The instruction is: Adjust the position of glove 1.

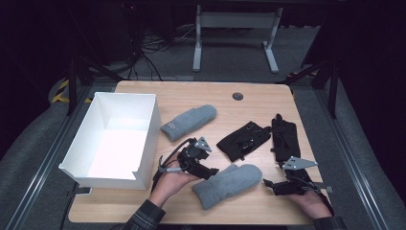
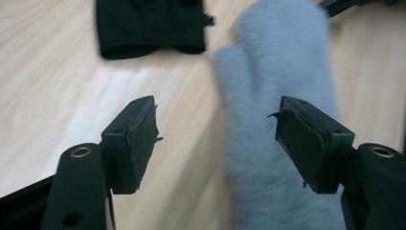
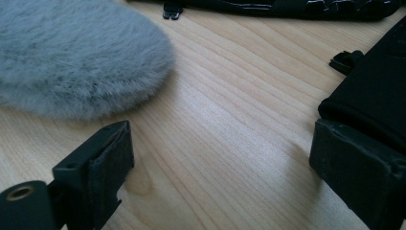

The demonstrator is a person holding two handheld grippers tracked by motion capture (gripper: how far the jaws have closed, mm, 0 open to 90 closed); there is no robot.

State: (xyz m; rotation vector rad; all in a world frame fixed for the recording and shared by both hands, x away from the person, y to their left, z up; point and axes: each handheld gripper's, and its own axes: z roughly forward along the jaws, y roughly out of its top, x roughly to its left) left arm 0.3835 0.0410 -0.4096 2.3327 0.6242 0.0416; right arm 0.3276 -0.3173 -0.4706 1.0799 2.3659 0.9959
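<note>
A white box (image 1: pixel 143 139) is seen at the left of the table (image 1: pixel 249 206), with a grey mitten (image 1: pixel 189 122) just beside it. The left gripper (image 1: pixel 210 171) is held with its jaws apart and nothing between them, just at the cuff of a second grey mitten (image 1: pixel 229 184) lying flat near the front edge. Two black gloves (image 1: pixel 243 140) (image 1: pixel 284 135) are found further right. The right gripper (image 1: pixel 268 184) is held open over bare wood

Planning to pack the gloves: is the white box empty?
Empty: the white box shows bare floor and walls in the high view.
</note>
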